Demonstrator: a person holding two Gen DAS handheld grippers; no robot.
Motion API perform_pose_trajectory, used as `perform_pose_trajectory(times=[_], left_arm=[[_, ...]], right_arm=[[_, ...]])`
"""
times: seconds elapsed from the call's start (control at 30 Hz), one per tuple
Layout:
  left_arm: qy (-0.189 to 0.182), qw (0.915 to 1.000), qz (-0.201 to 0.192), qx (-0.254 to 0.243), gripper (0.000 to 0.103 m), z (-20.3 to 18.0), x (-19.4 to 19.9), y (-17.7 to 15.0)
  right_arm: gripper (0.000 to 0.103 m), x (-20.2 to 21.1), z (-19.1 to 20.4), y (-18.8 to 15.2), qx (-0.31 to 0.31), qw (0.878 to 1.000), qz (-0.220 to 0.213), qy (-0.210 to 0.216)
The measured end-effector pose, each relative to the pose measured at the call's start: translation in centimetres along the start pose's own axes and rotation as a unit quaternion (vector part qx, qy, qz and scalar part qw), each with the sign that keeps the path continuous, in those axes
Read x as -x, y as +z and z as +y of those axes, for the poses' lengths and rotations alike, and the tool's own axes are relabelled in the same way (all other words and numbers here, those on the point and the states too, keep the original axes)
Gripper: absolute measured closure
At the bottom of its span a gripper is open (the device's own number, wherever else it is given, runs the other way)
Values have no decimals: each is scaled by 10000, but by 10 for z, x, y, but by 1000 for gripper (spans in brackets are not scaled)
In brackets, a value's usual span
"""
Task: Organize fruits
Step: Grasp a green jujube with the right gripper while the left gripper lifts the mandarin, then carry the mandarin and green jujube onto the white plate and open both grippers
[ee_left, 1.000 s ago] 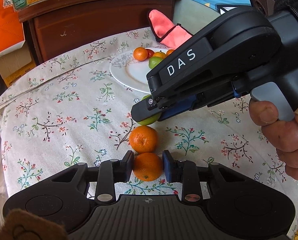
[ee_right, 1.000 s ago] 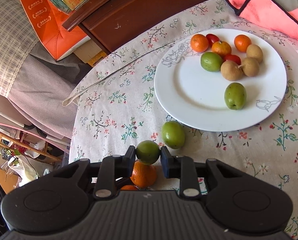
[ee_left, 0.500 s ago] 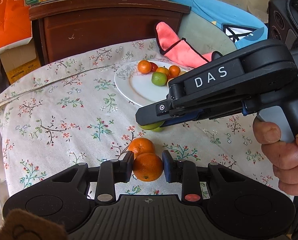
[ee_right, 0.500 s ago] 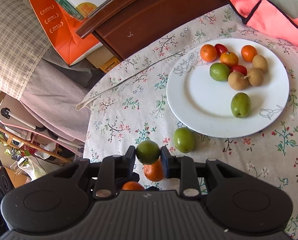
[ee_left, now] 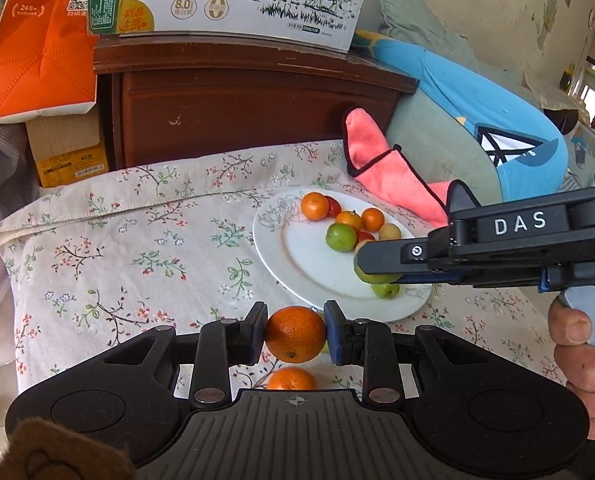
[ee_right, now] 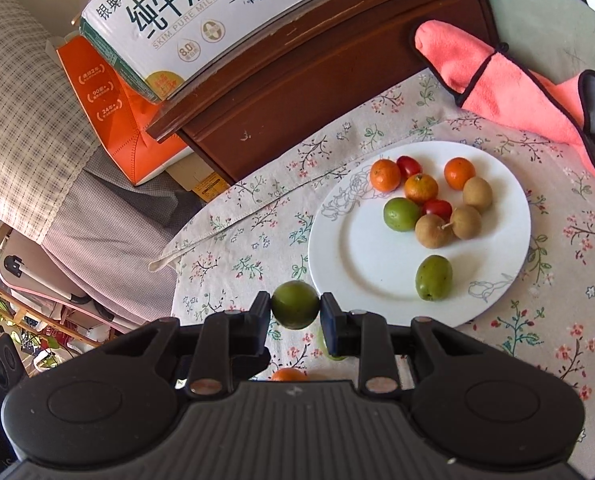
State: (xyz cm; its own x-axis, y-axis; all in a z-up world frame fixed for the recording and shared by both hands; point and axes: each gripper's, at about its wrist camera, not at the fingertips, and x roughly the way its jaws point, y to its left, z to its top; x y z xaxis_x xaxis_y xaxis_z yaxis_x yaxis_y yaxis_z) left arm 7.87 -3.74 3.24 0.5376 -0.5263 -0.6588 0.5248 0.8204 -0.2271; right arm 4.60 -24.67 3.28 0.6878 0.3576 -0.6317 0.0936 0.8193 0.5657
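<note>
Left gripper (ee_left: pixel 295 334) grips an orange (ee_left: pixel 295 334) above the tablecloth (ee_left: pixel 137 248), right gripper (ee_right: pixel 295 306) pinches a green fruit (ee_right: pixel 295 305) near the plate (ee_right: pixel 361 280) rim; either round fruit may slip, roll off.

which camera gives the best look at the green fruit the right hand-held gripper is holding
The right wrist view: the green fruit sits whole between the right hand-held gripper fingers. In the left wrist view the same fruit is mostly hidden behind a gripper finger, above the white plate.
</note>
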Motion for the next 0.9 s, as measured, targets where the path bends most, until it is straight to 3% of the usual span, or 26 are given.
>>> perform_pose_trajectory(times=[0.4, 0.6, 0.9], left_arm=[[45, 9984, -232, 512, 75, 4, -25, 29], [-3, 9968, -225, 768, 75, 5, -41, 35], [-14, 9941, -147, 1079, 75, 7, -68, 38]], right_arm=[[76, 19, -23, 18, -271, 9984, -448, -218], [76, 24, -36, 24, -374, 9953, -705, -545], [76, 10, -48, 26, -573, 9934, -645, -756]])
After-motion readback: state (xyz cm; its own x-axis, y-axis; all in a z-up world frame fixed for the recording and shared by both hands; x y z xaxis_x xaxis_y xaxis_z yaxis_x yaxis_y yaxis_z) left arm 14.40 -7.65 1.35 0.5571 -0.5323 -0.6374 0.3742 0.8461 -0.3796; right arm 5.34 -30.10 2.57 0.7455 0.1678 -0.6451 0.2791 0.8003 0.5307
